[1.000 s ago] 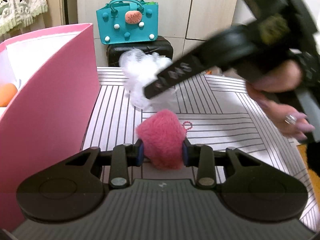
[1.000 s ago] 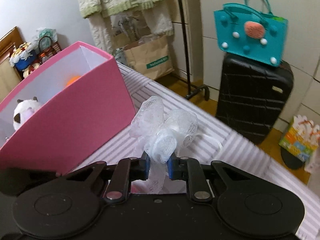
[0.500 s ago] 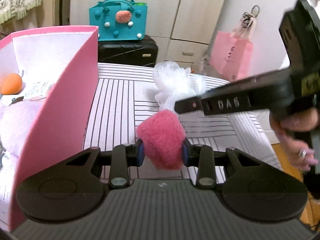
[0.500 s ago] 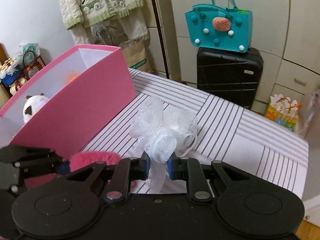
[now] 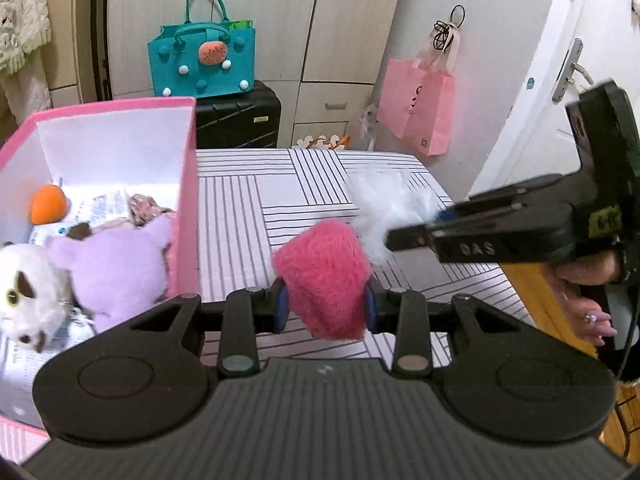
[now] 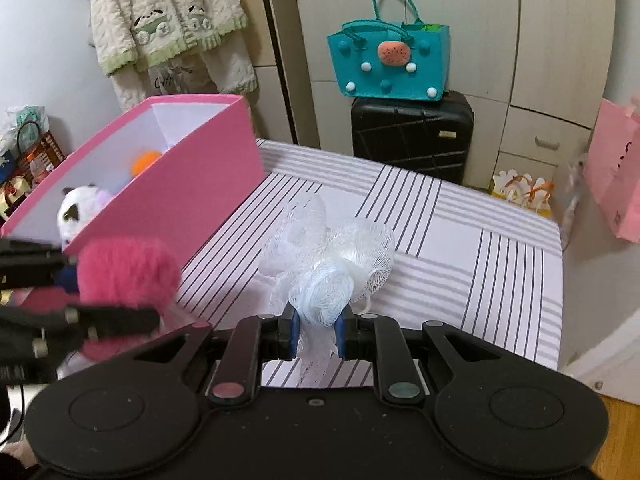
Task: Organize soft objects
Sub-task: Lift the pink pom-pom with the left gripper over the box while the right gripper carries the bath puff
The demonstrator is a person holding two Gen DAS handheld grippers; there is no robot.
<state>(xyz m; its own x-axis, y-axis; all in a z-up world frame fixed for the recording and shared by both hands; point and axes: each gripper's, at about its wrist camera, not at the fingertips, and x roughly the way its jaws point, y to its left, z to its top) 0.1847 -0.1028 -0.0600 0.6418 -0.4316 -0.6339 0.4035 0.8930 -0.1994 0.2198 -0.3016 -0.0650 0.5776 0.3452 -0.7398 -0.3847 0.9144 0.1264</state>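
We list the striped worktop first, its cloth white with grey lines. On its left part stands the pink box, open at the top, white inside. In the box we count a lilac plush, a white plush with dark patches just beside it, and an orange soft ball near the back wall, all lying on printed paper. Our left tool is clenched on the pink fluffy ball, held above the worktop just right of the box wall. Our right tool is clenched on the white mesh puff, which is also held over the worktop, just right of the pink ball. Behind the worktop we note a black suitcase with a teal felt bag on top.
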